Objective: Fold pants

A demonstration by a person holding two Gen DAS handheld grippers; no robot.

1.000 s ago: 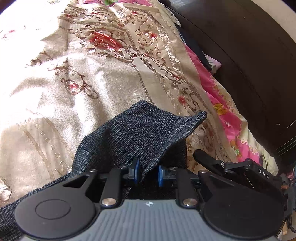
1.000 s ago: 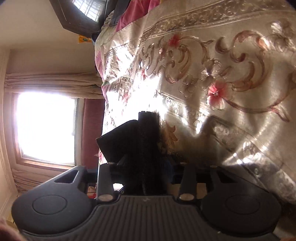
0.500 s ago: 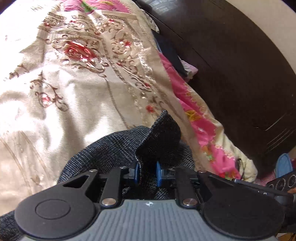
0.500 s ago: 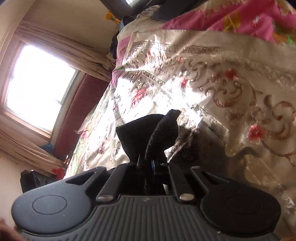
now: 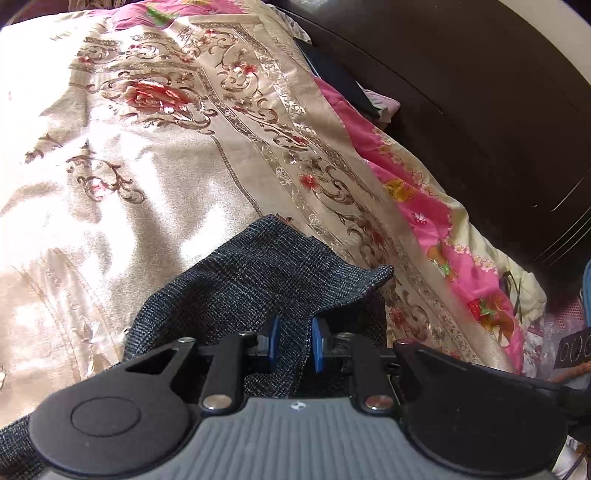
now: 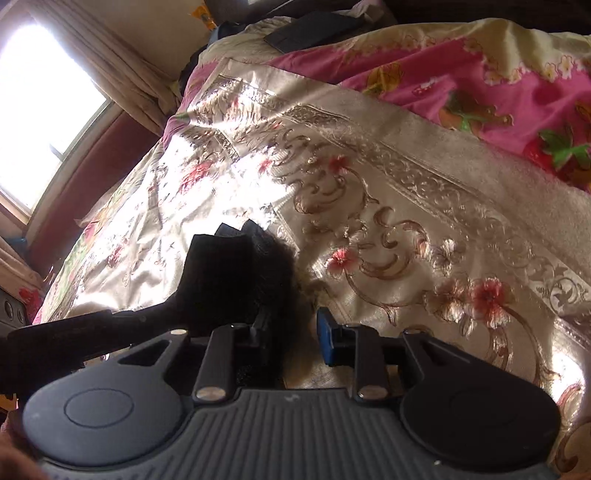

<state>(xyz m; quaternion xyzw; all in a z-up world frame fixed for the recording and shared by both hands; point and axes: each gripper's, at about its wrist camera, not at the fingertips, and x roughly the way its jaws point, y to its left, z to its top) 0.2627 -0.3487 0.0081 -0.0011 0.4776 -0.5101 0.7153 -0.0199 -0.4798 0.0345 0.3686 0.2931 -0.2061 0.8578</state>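
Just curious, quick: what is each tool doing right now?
Left tool: shut on the pants.
Right tool: opening, a gap beside its right pad; the pants lie against its left pad.

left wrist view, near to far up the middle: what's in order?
left tongs shut on the pants → gold floral bedspread → pink floral quilt at the far top edge.
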